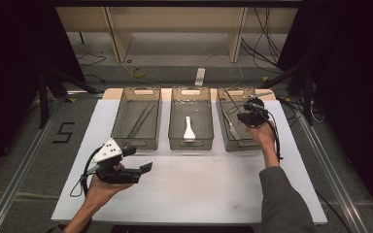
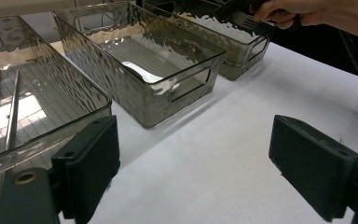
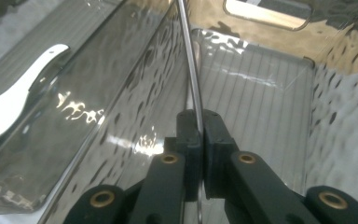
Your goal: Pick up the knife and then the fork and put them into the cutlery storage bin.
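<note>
We read this as a lab recording bay: a white board (image 1: 184, 189) serves as the table, flanked by aluminium rails (image 1: 19, 170), black curtains (image 1: 9, 58) on both sides, loose cables (image 1: 262, 43) on the floor (a taped "5" (image 1: 64, 132) marks the station).

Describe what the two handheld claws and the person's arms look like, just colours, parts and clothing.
Both are black. The left claw carries a grey three-cornered plate with dark dots and a trailing black cable; its jaws end in thick, blocky black pads. The right claw has black linkage arms with brass-coloured pivots. The right arm wears a grey sleeve.
</note>
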